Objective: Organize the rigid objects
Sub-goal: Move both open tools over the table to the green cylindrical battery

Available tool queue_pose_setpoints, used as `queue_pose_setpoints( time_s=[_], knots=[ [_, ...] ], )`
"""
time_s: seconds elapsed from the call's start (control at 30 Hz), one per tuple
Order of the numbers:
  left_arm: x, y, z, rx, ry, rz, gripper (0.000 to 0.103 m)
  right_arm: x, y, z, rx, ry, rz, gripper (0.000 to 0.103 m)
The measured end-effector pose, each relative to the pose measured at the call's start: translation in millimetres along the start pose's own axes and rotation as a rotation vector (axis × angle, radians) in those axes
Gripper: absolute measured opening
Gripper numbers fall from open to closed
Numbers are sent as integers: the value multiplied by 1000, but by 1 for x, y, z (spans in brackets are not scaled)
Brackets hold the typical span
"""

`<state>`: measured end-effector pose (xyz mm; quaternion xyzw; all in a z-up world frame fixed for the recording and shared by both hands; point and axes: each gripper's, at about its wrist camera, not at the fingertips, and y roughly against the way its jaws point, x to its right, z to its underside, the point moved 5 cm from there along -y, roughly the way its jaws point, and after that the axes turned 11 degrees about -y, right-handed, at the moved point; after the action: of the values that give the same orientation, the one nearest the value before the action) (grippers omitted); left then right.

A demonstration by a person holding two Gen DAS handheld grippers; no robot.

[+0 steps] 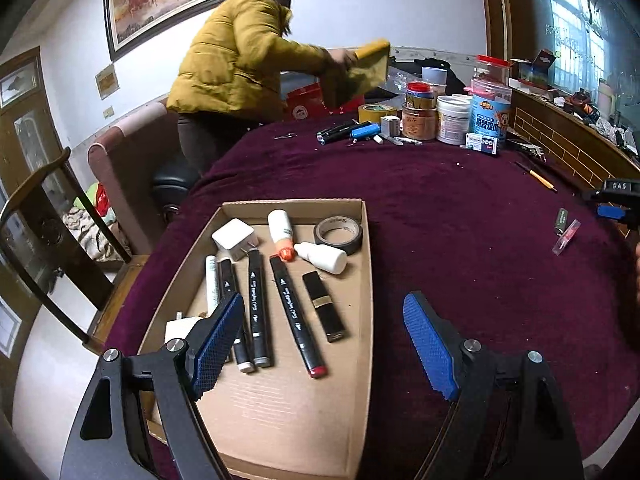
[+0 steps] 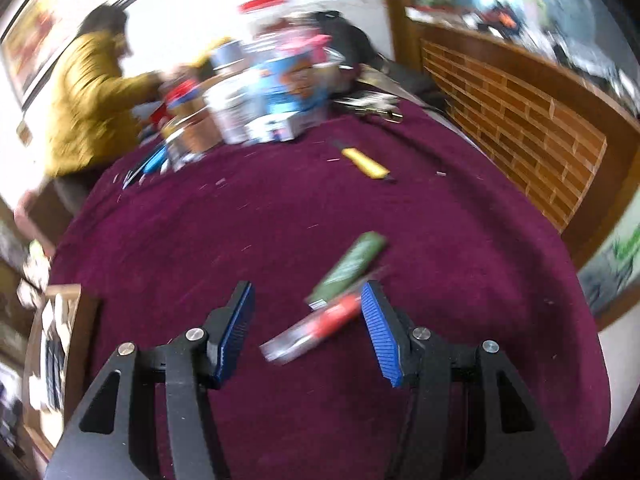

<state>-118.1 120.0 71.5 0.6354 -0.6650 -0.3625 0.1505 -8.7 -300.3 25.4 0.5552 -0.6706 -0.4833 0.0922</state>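
Observation:
A shallow cardboard tray [image 1: 362, 280] sits on the purple cloth and holds black markers [image 1: 296, 316], a black lipstick [image 1: 325, 307], a white charger [image 1: 234, 239], a black tape roll [image 1: 339, 233], a white dropper bottle [image 1: 322, 257] and a white tube [image 1: 280, 229]. My left gripper [image 1: 324, 344] is open and empty above the tray's near end. My right gripper [image 2: 308, 328] is open over the cloth. A clear red-filled tube [image 2: 316, 330] lies between its fingers and a green lighter [image 2: 348, 270] just beyond; both show small at the left view's right edge [image 1: 564, 228].
Jars, tubs, a yellow tape roll [image 1: 376, 113], pens and small boxes crowd the table's far edge. A yellow utility knife [image 2: 364, 164] lies mid-table. A person in a yellow jacket [image 1: 236, 64] leans over the far side. A wooden chair [image 1: 60, 216] stands left, a brick-patterned panel [image 2: 520, 140] right.

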Motion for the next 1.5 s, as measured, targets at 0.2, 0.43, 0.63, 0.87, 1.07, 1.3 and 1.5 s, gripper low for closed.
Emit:
queue_pose_setpoints(
  time_s=[0.2,0.43,0.63,0.87,1.07,1.3,1.5],
  knots=[
    [10,-4,0,-24,9,33,78,40,-26,-28,-60,-127,-11,54],
    [17,-6,2,-39,-8,33,78,21,-78,-21,-145,-66,54,54],
    [12,-5,5,-41,5,26,78,-22,-100,-7,-117,195,292,39],
    [14,-11,8,-56,16,53,78,-61,-88,37,-274,256,79,18],
    [12,-12,9,-57,24,62,78,-100,-56,96,-456,334,-239,18],
    [10,-15,9,-62,51,112,78,-77,4,59,-260,265,-273,45],
    [28,-29,7,-129,104,238,77,-24,11,9,-22,93,-136,49]
  ],
)
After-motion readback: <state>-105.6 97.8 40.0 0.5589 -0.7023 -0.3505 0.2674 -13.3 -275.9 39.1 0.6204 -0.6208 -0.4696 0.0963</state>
